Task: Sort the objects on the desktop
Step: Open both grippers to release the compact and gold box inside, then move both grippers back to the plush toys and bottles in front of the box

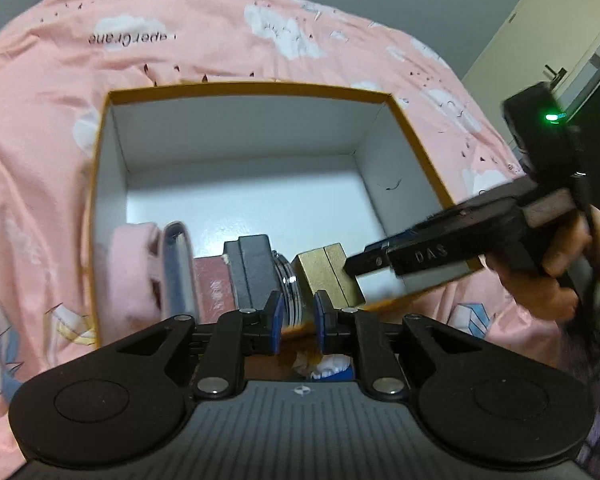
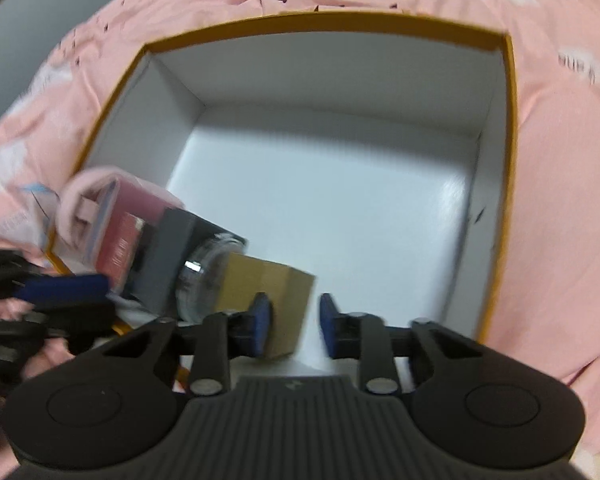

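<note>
Your box (image 1: 240, 96) sits open on the pink bedspread (image 1: 180, 52), orange rim all round, white walls inside. Everything is packed in a row along the near wall: pink pouch (image 1: 134, 268) at the left corner, grey-edged case (image 1: 178, 268) beside it, red booklet (image 1: 214, 284), dark grey block (image 1: 252, 268), a clear round jar (image 1: 290, 284), then the gold box (image 1: 326, 276). The far half of the floor and the whole right side lie bare, so that's your open room.

Your left gripper (image 1: 296, 320) hangs just over the near rim with the jar's edge between its blue pads; whether they pinch it, I cannot tell. Your right gripper (image 2: 294, 330) is spread, jaws released: left pad touching the gold box's (image 2: 268, 300) face, right pad free over white floor. In the left view its finger tip meets the gold box's right edge, near the right wall.
</note>
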The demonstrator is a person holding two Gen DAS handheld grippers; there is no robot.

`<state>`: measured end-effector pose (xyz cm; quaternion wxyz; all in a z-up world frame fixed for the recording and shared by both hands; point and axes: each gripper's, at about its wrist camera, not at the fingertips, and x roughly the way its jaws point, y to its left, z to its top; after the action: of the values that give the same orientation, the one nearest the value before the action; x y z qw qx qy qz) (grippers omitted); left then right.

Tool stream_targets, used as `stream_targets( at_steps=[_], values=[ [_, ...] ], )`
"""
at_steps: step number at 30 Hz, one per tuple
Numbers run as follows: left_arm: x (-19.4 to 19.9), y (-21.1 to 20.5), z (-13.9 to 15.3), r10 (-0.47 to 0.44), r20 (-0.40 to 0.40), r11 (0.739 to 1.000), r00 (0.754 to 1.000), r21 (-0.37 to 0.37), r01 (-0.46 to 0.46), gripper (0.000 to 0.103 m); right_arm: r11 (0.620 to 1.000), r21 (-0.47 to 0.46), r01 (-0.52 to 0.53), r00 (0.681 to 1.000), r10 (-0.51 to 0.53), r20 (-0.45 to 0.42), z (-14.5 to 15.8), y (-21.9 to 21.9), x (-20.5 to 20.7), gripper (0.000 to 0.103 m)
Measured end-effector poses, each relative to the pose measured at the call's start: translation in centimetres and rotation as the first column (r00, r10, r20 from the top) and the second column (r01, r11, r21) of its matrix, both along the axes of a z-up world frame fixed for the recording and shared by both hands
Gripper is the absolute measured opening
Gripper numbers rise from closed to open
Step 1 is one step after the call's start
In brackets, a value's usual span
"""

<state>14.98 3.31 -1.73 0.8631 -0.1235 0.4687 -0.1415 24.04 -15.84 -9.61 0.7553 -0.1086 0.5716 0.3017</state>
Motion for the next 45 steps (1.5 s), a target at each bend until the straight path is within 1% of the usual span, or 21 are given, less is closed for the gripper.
stream_targets(
  at_steps=[3,5,7,10,12,15,17,19,21,26,29,33,36,38,41,43,45],
  values=[
    [-1.4,0.7,0.5,0.01,0.019,1.0,1.0,0.019,-0.01,0.019,0.997,-0.05,-0.052,0.998,0.054,0.044,0.0,0.4,-0.1,0.02],
    [-2.2,1.2,0.3,0.014,0.013,1.0,1.0,0.013,-0.014,0.019,0.992,-0.099,-0.081,0.994,0.088,0.068,-0.5,0.9,-0.1,0.02],
    [-2.9,1.5,0.1,0.02,0.007,1.0,1.0,0.007,-0.02,0.019,0.985,-0.137,-0.107,0.991,0.117,0.061,-1.3,1.7,-0.1,0.02],
    [-3.5,1.7,-0.3,0.022,-0.002,1.0,1.0,0.002,-0.022,0.019,0.979,-0.164,-0.118,0.991,0.127,0.043,-2.5,2.3,0.3,0.018],
    [-3.9,1.9,-0.7,0.027,-0.012,1.0,1.0,0.005,-0.027,0.019,0.981,-0.157,-0.114,0.992,0.12,0.03,-3.0,2.3,0.6,0.016],
    [-4.5,2.4,-1.1,0.034,-0.026,0.999,0.999,0.013,-0.033,0.019,0.987,-0.121,-0.107,0.994,0.108,0.001,-3.5,2.2,0.9,0.014],
    [-5.0,2.7,-1.2,0.036,-0.034,0.999,0.999,0.015,-0.036,0.019,0.992,-0.097,-0.083,0.996,0.08,-0.036,-3.8,2.0,1.3,0.011],
    [-5.4,2.7,-1.4,0.038,-0.041,0.999,0.998,0.014,-0.037,0.02,0.996,-0.076,-0.055,0.996,0.049,-0.077,-4.0,1.9,1.7,0.005],
    [-5.6,2.7,-1.5,0.039,-0.046,0.999,0.998,0.009,-0.039,0.02,0.997,-0.076,-0.029,0.994,0.02,-0.108,-4.3,1.8,2.0,0.004],
    [-5.9,2.1,-1.5,0.033,-0.037,0.999,0.999,0.018,-0.032,0.02,0.997,-0.077,-0.022,0.994,0.014,-0.107,-4.3,1.8,2.2,0.003],
    [-6.5,1.4,-1.4,0.023,-0.021,0.999,1.0,0.045,-0.022,0.02,0.994,-0.109,-0.026,0.998,0.021,-0.054,-3.8,1.8,1.7,0.005],
    [-7.3,0.7,-1.2,0.0,-0.001,0.997,1.0,0.08,0.0,0.02,0.982,-0.184,-0.041,0.995,0.057,0.085,-2.3,1.9,0.1,0.006],
    [-7.7,0.5,-1.1,-0.007,0.006,0.996,1.0,0.089,0.006,0.02,0.979,-0.205,-0.015,0.979,0.056,0.198,-0.8,1.3,-1.2,0.007],
    [-7.9,0.3,-1.0,-0.011,0.013,0.995,1.0,0.101,0.01,0.02,0.981,-0.195,0.003,0.963,0.049,0.263,0.3,0.7,-2.4,0.007],
    [-8.5,-0.1,-0.8,-0.018,0.02,0.992,1.0,0.128,0.015,0.02,0.987,-0.155,0.03,0.937,0.026,0.347,2.0,-0.5,-4.5,0.011],
    [-8.8,-0.3,-0.9,-0.016,0.018,0.988,1.0,0.155,0.013,0.02,0.992,-0.113,0.063,0.915,-0.012,0.404,2.9,-0.8,-6.7,0.016],
    [-9.1,-0.6,-0.9,-0.023,0.019,0.982,1.0,0.187,0.019,0.02,0.993,-0.066,0.094,0.889,-0.054,0.454,4.0,-1.4,-8.1,0.017]
  ],
)
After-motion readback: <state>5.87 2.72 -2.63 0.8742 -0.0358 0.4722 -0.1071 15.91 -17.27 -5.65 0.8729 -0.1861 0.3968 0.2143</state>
